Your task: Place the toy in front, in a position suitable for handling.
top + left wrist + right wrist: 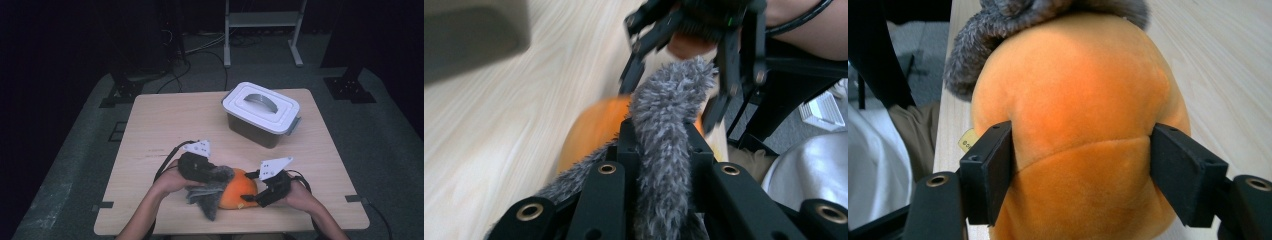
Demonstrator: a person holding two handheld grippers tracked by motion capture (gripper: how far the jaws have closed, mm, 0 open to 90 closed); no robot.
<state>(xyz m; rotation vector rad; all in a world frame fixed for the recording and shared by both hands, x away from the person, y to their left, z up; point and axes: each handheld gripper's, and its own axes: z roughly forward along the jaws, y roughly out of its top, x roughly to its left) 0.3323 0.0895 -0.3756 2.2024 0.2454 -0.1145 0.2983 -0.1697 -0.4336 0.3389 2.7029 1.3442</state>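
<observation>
The orange plush toy [241,189] lay near the table's [165,120] front edge, its round body squeezed between the right gripper's [1083,170] wide-set pads, while the left gripper [663,150] was clamped on its grey furry part [669,125].

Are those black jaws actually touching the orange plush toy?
Touching: the right gripper view shows the right gripper pads pressed against both sides of the orange plush.

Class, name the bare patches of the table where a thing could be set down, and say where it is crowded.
Bare: the table's left half beside the lidded box, and the right edge. Crowded: front centre, where both grippers hold the orange plush toy.
</observation>
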